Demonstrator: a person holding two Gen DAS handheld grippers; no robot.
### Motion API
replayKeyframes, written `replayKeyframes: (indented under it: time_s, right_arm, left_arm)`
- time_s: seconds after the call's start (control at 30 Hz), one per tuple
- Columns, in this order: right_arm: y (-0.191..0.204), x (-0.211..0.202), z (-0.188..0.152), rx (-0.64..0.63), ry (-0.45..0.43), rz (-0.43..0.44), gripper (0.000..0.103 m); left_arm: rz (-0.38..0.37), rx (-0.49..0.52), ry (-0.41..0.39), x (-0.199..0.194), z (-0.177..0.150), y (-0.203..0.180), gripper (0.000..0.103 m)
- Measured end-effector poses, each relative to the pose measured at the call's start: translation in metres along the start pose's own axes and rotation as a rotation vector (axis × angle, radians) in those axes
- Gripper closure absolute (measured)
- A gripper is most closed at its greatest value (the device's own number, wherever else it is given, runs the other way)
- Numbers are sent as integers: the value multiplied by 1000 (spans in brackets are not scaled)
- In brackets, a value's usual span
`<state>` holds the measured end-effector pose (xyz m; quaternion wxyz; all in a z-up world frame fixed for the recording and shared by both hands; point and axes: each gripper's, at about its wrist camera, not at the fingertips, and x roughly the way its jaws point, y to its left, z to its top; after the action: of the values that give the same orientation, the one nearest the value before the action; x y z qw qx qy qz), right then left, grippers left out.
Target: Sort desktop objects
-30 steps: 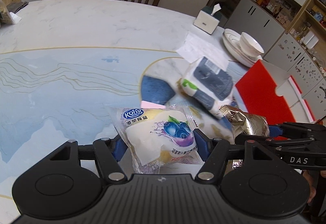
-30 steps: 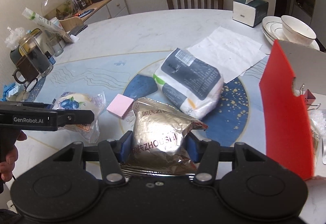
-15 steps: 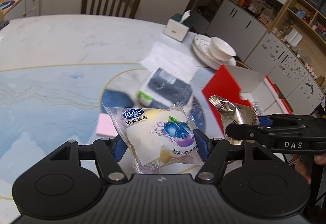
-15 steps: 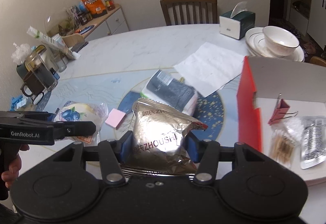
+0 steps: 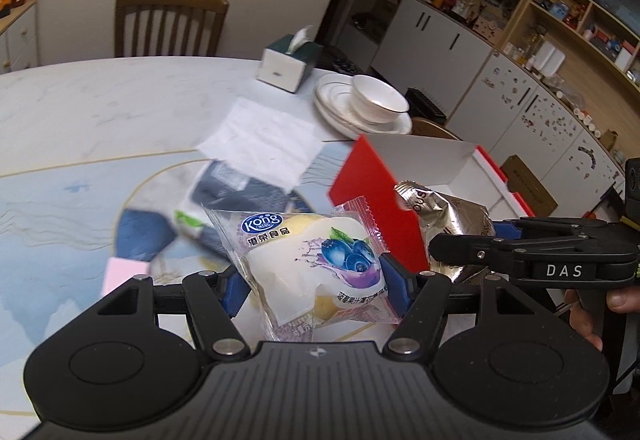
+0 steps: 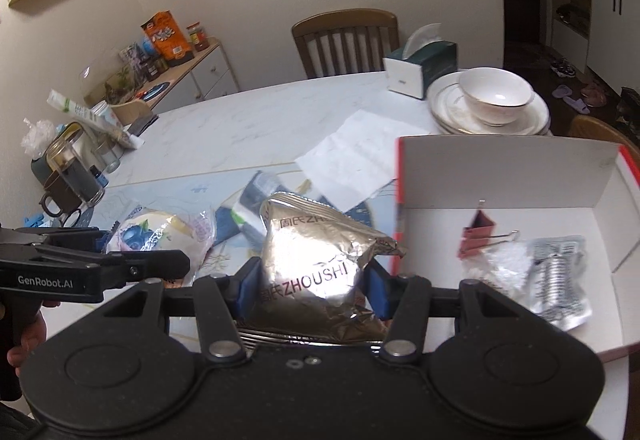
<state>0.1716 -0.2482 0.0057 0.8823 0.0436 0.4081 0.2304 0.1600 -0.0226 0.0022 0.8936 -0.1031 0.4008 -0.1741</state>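
My left gripper (image 5: 312,282) is shut on a clear blueberry bread packet (image 5: 312,260) and holds it above the table. My right gripper (image 6: 310,290) is shut on a silver foil snack bag (image 6: 320,260), held just left of the red box (image 6: 520,176). The box is open with a white inside and holds a pink binder clip (image 6: 478,236) and a silver sachet (image 6: 560,276). In the left wrist view the foil bag (image 5: 452,216) and the red box wall (image 5: 380,196) sit to the right of the bread. A dark tissue pack (image 5: 240,188) and a pink sticky pad (image 5: 124,272) lie on the table.
A white paper sheet (image 6: 360,156), stacked plates with a bowl (image 6: 492,100) and a tissue box (image 6: 420,68) stand at the back right. A glass mug (image 6: 72,176) and clutter stand at the left edge. A wooden chair (image 6: 348,40) is behind the table.
Both grippers have lifted and moved right with their packets toward the red box. More of the box's inside shows in the right wrist view.
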Motion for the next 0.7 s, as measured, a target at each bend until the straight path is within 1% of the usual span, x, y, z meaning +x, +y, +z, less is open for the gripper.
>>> replayKeyframes:
  time_s: [0.23, 0.57, 0.7]
  right_arm:
    - [-41, -17, -2, 33, -23, -25, 51]
    - [-107, -37, 2, 69, -52, -103, 51]
    - [-127, -42, 3, 72, -59, -123, 51]
  left_arm:
    - [-26, 45, 8, 27, 11, -42, 36]
    - [-79, 129, 32, 72, 26, -106, 36]
    - [-88, 162, 47, 88, 30, -127, 36]
